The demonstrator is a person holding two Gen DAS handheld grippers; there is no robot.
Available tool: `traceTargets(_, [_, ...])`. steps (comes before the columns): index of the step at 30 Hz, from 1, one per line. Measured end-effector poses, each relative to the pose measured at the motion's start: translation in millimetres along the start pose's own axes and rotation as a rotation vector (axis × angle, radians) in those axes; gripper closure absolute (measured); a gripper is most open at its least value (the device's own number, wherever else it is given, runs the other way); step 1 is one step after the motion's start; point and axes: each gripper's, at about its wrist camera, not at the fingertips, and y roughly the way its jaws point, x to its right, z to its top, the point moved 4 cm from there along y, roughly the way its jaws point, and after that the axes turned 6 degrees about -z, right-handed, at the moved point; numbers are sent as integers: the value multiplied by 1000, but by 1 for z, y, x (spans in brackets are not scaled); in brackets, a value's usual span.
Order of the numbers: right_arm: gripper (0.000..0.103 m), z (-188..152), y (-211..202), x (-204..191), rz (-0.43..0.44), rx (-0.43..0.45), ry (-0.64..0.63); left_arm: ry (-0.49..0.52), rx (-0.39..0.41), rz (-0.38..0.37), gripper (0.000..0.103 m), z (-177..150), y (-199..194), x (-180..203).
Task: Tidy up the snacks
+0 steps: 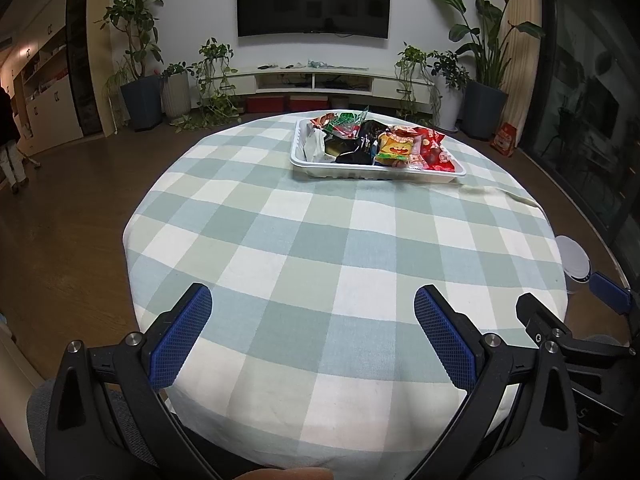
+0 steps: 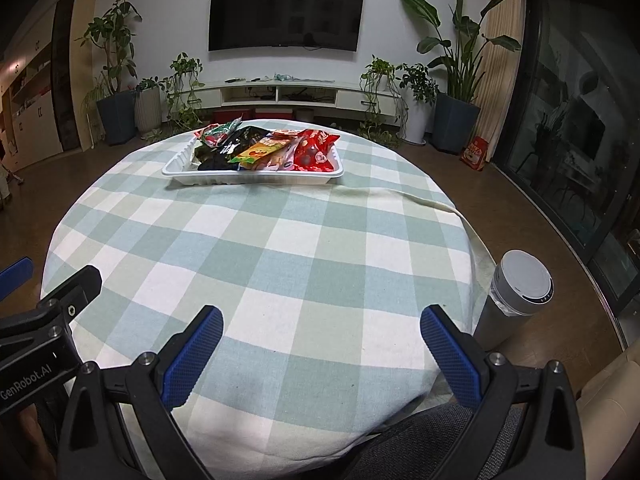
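Hovering at the near edge of the surface (image 1: 320, 248), the left hand-held gripper (image 1: 312, 332) and the right hand-held gripper (image 2: 320, 344) both stand wide open and hold nothing. "GenRobot.AI" is printed on the left one's body. A grey bin (image 2: 516, 296) stands just beside the surface on the right. Nothing lies on the checked cloth between them and the white tray (image 1: 360, 170) at the far side, full of snack packets (image 2: 276, 148); their labels are too small to read.

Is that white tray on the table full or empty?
Full. The white tray is heaped with snack packets from end to end, some rising above its rim.
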Motion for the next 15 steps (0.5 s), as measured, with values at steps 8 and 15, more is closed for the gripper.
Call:
traceTargets(8, [2,-3,1,0,9,-14,-3,13,35,5,0,4,-6,3])
traceTargets(15, [2,-3,1,0,10,-16,-2,22,41,0,0,4,-9,6])
